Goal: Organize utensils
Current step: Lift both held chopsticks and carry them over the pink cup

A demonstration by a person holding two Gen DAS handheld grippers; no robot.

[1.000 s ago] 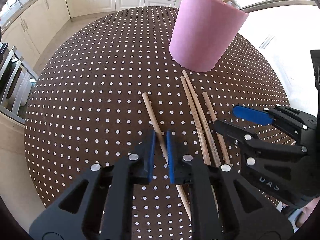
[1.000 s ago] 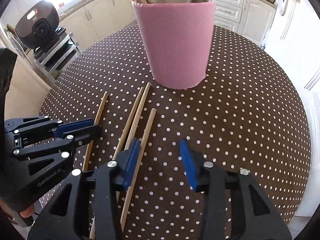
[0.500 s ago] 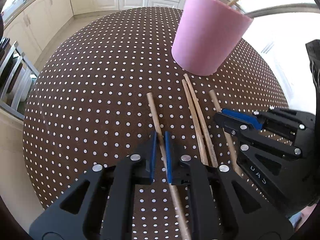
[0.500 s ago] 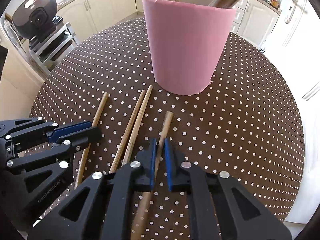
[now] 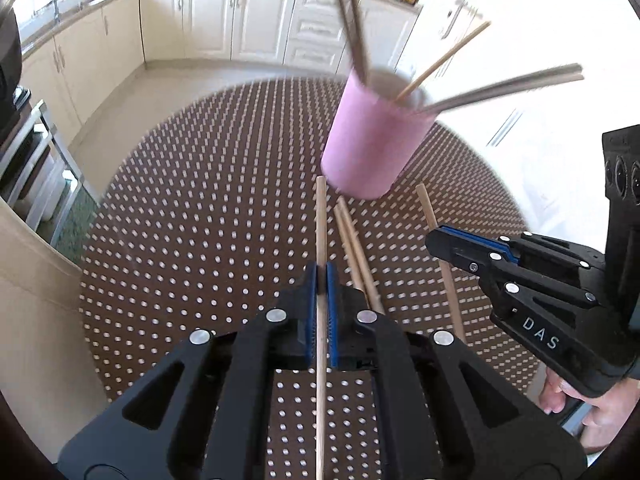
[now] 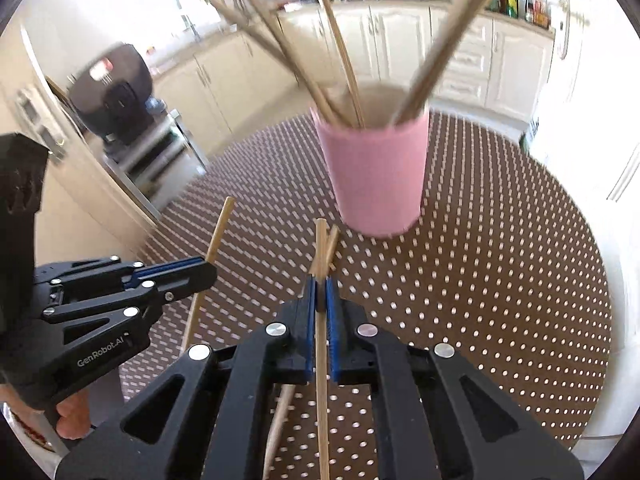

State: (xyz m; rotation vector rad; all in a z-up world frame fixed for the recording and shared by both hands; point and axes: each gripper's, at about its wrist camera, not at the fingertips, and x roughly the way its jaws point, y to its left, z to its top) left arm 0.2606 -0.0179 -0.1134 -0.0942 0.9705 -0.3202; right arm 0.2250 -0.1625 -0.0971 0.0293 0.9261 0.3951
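A pink cup (image 5: 370, 144) (image 6: 376, 176) with several sticks in it stands on the brown dotted table (image 5: 200, 220). My left gripper (image 5: 321, 276) is shut on a wooden chopstick (image 5: 320, 220), lifted above the table and pointing toward the cup. My right gripper (image 6: 320, 286) is shut on another wooden chopstick (image 6: 320, 252), also lifted. The right gripper also shows in the left wrist view (image 5: 452, 242) and the left gripper in the right wrist view (image 6: 188, 272). A pair of chopsticks (image 5: 354, 248) lies on the table between the grippers.
The round table's edge (image 6: 600, 280) is near on the right. A rack (image 5: 36, 160) and kitchen cabinets (image 5: 208, 20) stand beyond the table. A black appliance (image 6: 116, 92) sits on the rack.
Both grippers closed on a chopstick each and lifted them off the table, and both views tilted up. The pair of chopsticks stayed lying on the table.
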